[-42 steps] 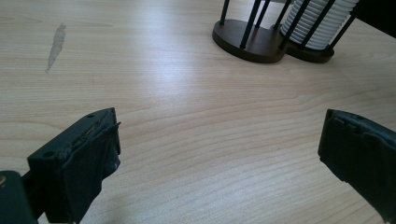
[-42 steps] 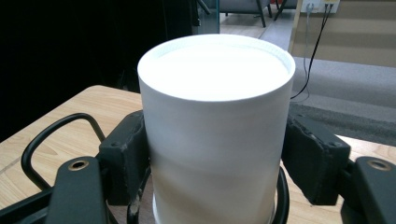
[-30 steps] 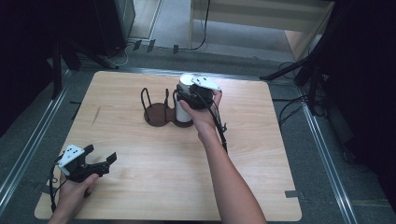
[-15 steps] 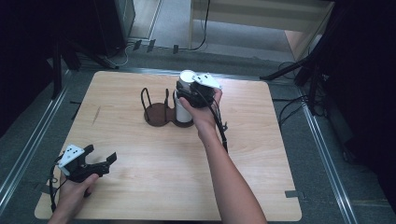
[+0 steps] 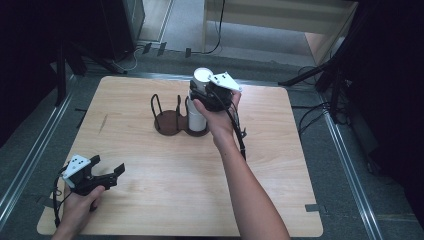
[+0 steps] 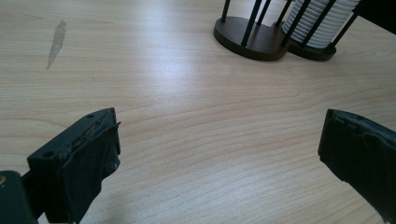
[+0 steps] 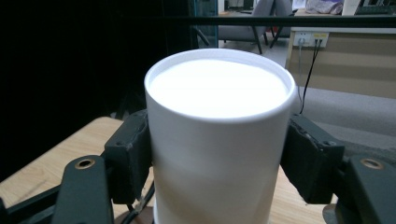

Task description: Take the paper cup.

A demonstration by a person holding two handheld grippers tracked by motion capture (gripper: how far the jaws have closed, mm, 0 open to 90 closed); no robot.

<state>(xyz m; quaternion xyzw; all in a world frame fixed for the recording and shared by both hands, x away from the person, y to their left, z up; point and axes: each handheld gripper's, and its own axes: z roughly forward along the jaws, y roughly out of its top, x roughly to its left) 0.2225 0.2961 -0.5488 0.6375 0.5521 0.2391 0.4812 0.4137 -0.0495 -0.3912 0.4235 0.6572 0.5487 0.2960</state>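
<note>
A dark wire holder (image 5: 170, 122) with two round bases stands at the table's far middle. Its right bay holds a stack of white ribbed cups (image 5: 196, 120), also in the left gripper view as the stack (image 6: 322, 23) beside the holder (image 6: 252, 35). My right gripper (image 5: 199, 91) is shut on the top white cup (image 5: 202, 76) above the stack. In the right gripper view both pads press the cup's (image 7: 217, 116) smooth sides, and the jaws have just closed slightly further on it. My left gripper (image 5: 107, 167) stands open near the front left corner, with bare wood between its fingertips (image 6: 79, 158).
The wooden table (image 5: 165, 190) has metal rails along both sides. A grey smear (image 6: 56, 42) marks the wood at the left. Dark stands and cables sit on the floor behind and to the right.
My right gripper has risen a little, lifting the white cup higher above the stack. The left gripper has stayed where it was.
</note>
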